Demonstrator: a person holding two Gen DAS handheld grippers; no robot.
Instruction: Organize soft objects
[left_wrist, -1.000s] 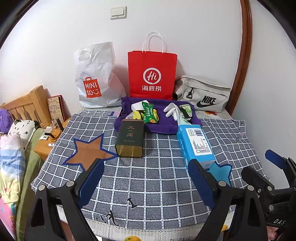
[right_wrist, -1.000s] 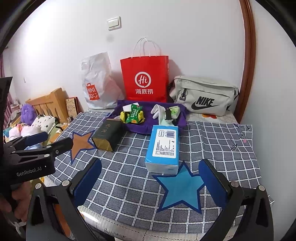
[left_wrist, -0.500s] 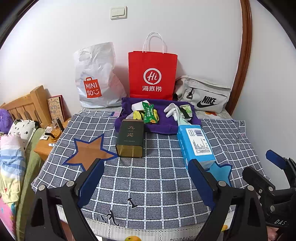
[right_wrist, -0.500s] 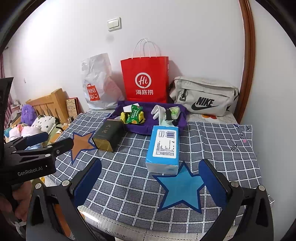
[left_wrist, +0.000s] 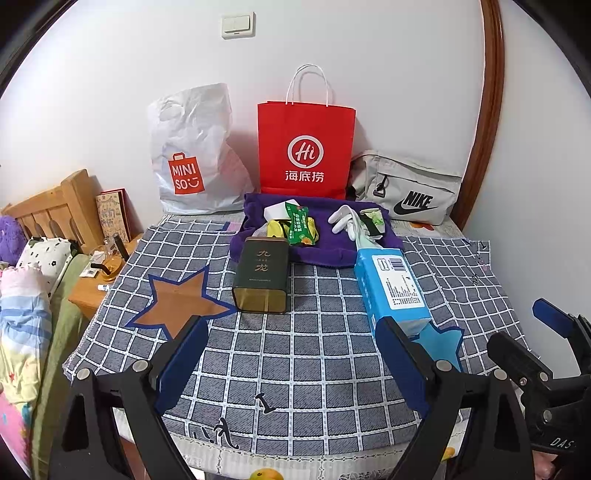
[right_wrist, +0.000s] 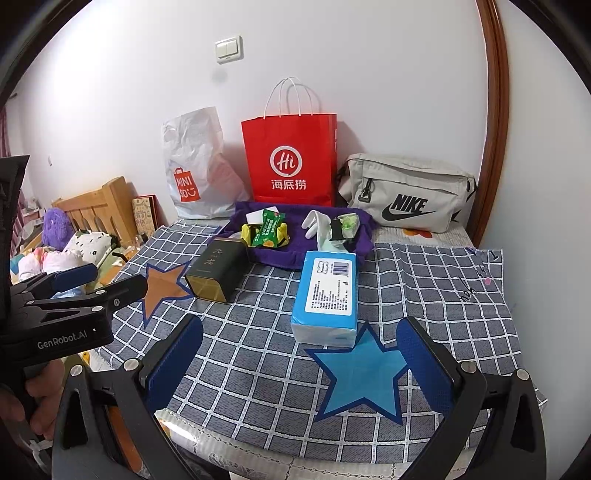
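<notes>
A blue tissue pack (right_wrist: 327, 295) lies on the checked cloth (right_wrist: 424, 295), its near end at a blue star patch (right_wrist: 364, 373); it also shows in the left wrist view (left_wrist: 393, 291). A dark green tin (left_wrist: 262, 275) lies by a brown star patch (left_wrist: 177, 301). Behind them a purple towel (left_wrist: 332, 254) holds a green snack packet (left_wrist: 299, 223), yellow wrappers and a white glove (left_wrist: 343, 218). My left gripper (left_wrist: 291, 363) is open and empty above the cloth's near edge. My right gripper (right_wrist: 301, 363) is open and empty, in front of the tissue pack.
A red paper bag (left_wrist: 306, 151), a white Miniso bag (left_wrist: 192, 158) and a grey Nike bag (left_wrist: 406, 192) stand along the back wall. A wooden headboard (left_wrist: 48, 210), a bedside stand and bedding lie to the left. A wall is close on the right.
</notes>
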